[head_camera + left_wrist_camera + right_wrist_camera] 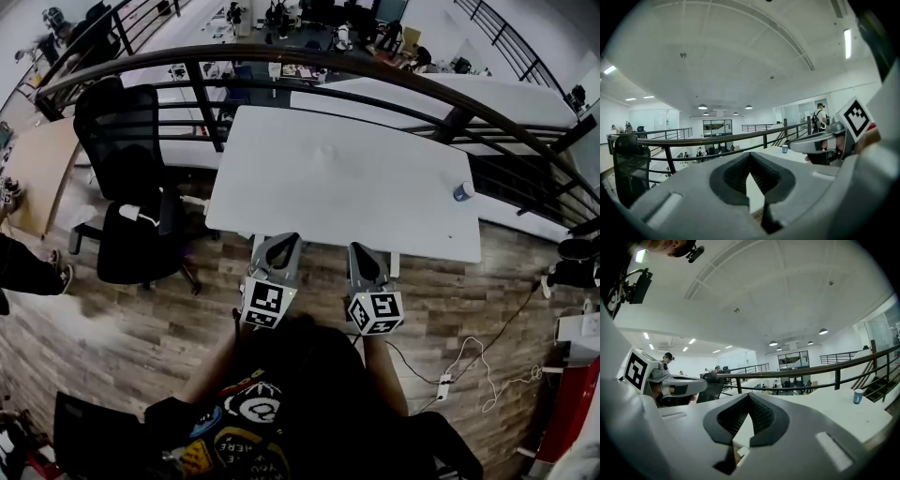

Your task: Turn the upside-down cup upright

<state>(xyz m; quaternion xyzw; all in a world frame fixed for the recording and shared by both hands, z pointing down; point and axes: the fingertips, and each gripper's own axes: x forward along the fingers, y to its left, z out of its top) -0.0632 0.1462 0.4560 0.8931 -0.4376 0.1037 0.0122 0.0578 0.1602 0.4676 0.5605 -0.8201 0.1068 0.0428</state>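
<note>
Tools shut and empty, left tool and right tool hover at the near edge of the counter. The cup sits by the counter's far right edge, where a careless nudge could tip it off.

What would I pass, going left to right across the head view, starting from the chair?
black office chair → left gripper → right gripper → cup, standing near the right edge of the white table
</note>
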